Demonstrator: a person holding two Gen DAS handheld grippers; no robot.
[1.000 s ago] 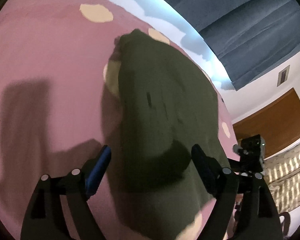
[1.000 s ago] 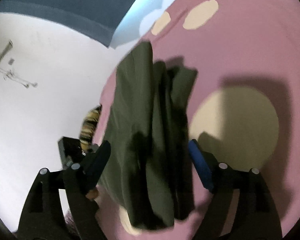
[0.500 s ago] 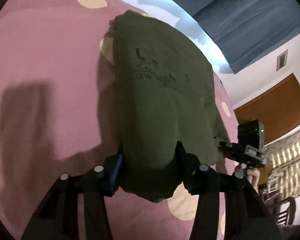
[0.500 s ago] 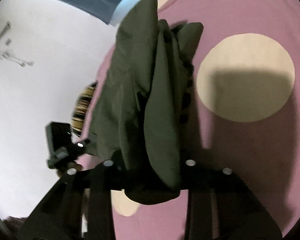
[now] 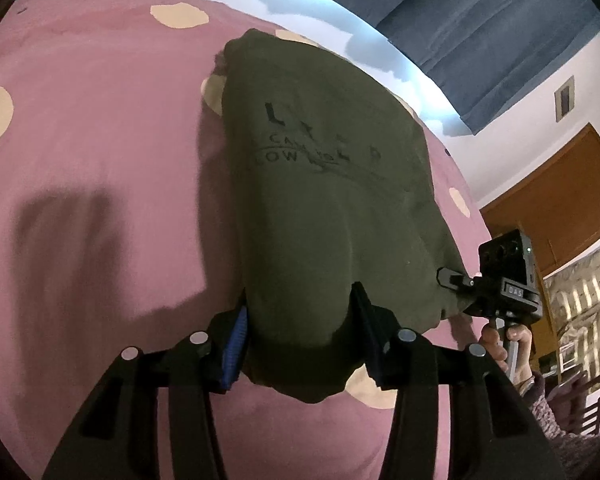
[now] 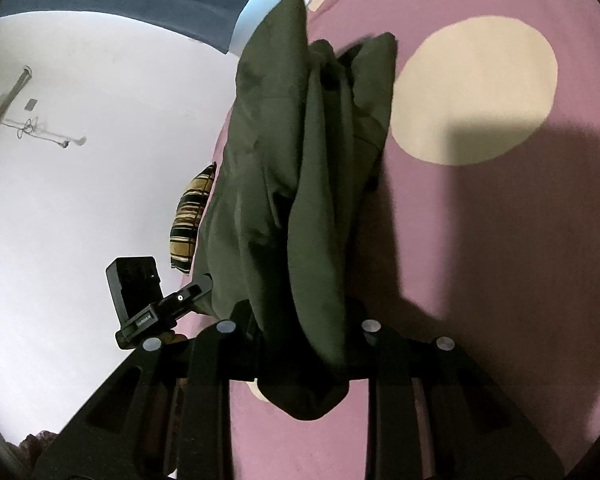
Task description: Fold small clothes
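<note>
A dark olive-green shirt (image 5: 328, 184) with black lettering is stretched between my two grippers above a pink bed sheet (image 5: 92, 128) with cream dots. My left gripper (image 5: 300, 320) is shut on one bunched near corner of the shirt. My right gripper (image 6: 304, 320) is shut on the other near corner, where the shirt (image 6: 300, 168) hangs in folds. The far end of the shirt rests on the sheet. The right gripper also shows at the right of the left wrist view (image 5: 460, 288). The left gripper shows at the left of the right wrist view (image 6: 196, 292).
A blue curtain (image 5: 480, 20) hangs beyond the bed's far edge, with a wooden door (image 5: 560, 208) to its right. A striped pillow (image 6: 192, 216) lies at the bed's left edge by a white wall (image 6: 80, 160). A chair (image 5: 592, 400) stands at the right.
Both grippers went from open over the shirt to shut on its near edge. The shirt's near end has come up off the sheet.
</note>
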